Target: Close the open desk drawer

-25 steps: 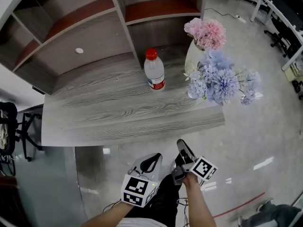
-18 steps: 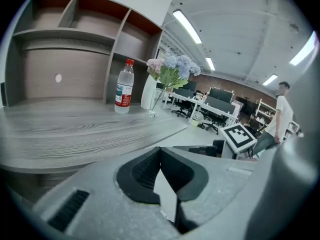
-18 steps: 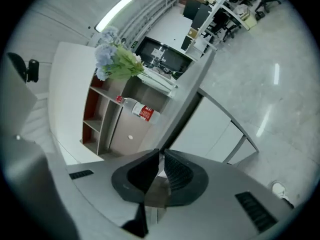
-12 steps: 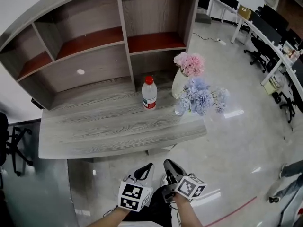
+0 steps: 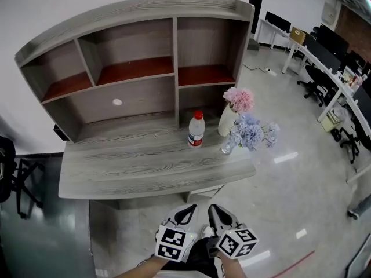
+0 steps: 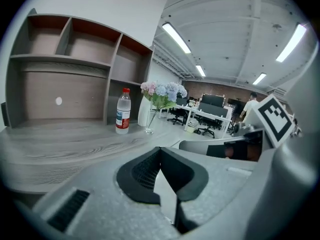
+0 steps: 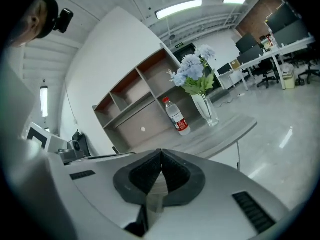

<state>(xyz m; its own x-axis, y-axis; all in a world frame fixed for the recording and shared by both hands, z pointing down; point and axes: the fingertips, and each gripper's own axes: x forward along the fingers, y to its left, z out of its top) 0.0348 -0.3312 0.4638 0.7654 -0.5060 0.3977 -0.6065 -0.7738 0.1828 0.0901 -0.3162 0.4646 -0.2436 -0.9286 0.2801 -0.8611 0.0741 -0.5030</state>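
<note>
The grey wood desk [image 5: 145,172] with its shelf hutch [image 5: 139,68] stands ahead of me. Below its front edge shows a pale panel [image 5: 204,191]; whether this is the drawer front I cannot tell. At the bottom of the head view, short of the desk, my left gripper [image 5: 186,209] and right gripper [image 5: 216,209] are side by side. Both point toward the desk. In the left gripper view the left gripper [image 6: 160,151] has its pads meeting at the tips, with nothing between them. The right gripper [image 7: 161,155] is likewise shut on nothing.
A water bottle with a red cap [image 5: 196,129] stands on the desk. To its right is a white vase of pink and blue flowers [image 5: 240,123]. Glossy floor [image 5: 290,178] lies to the right, with office desks and chairs [image 5: 324,68] beyond. A black chair [image 5: 11,172] is at the left.
The head view has risen and drawn back, so the whole hutch now shows. Both grippers have come up and away from the desk's front edge. The right gripper has rolled.
</note>
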